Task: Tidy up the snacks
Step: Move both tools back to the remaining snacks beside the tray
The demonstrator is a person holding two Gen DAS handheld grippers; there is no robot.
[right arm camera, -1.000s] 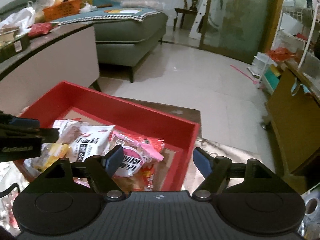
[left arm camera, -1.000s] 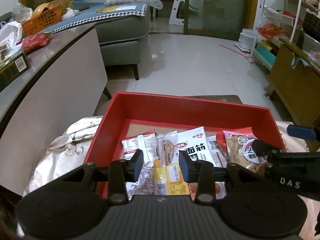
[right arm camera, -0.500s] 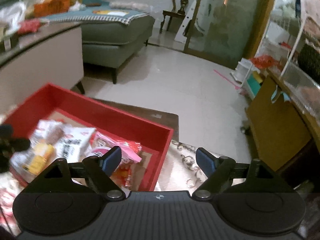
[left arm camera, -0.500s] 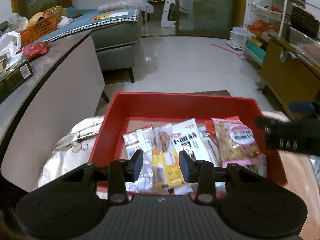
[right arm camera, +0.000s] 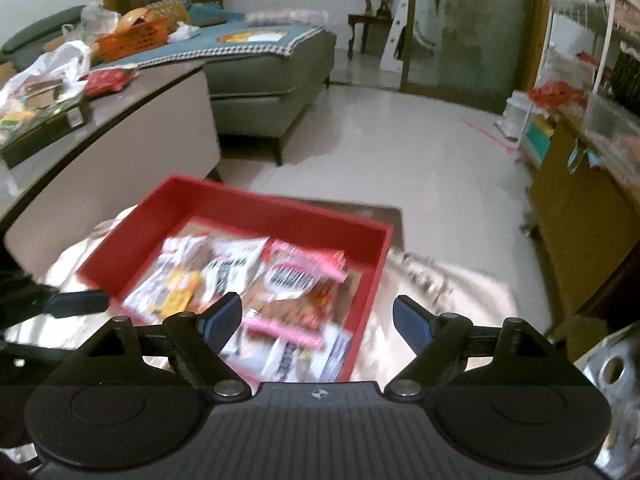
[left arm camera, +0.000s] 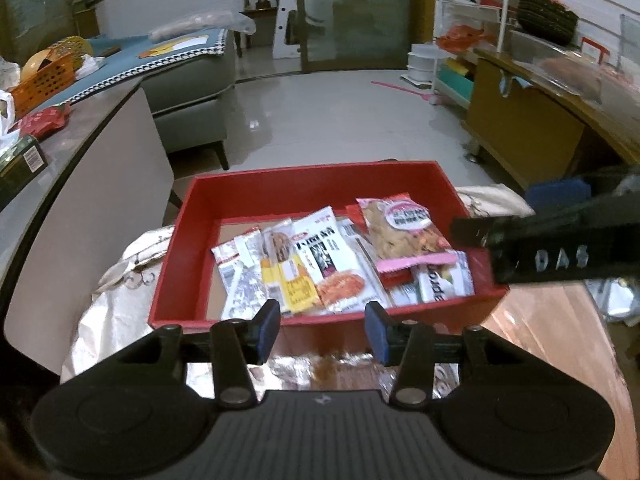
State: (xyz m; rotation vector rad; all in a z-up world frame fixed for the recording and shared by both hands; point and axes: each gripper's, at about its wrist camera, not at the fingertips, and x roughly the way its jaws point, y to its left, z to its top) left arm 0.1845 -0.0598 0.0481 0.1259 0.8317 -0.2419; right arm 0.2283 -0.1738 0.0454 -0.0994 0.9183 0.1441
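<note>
A red tray (left arm camera: 304, 182) (right arm camera: 288, 210) on a shiny cloth holds several snack packets lying side by side: a yellow one (left arm camera: 290, 284), a white one with black print (left arm camera: 324, 252) and a pink-edged cracker bag (left arm camera: 404, 228) (right arm camera: 296, 280). My left gripper (left arm camera: 320, 326) hovers over the tray's near wall, its jaws opening with nothing between them. My right gripper (right arm camera: 316, 320) is above the tray's near right corner, jaws opening wide and empty. It also juts in from the right in the left wrist view (left arm camera: 532, 236).
A curved grey counter (left arm camera: 80, 148) with a box and red packet stands left. A grey sofa (right arm camera: 264, 64) with an orange basket is behind. A wooden cabinet (left arm camera: 520, 128) and wire shelves line the right. A wooden surface (left arm camera: 552, 336) shows near right.
Both grippers have pulled back and risen from the tray, which now sits farther off. The left jaws have spread apart from nearly shut; the right jaws have widened.
</note>
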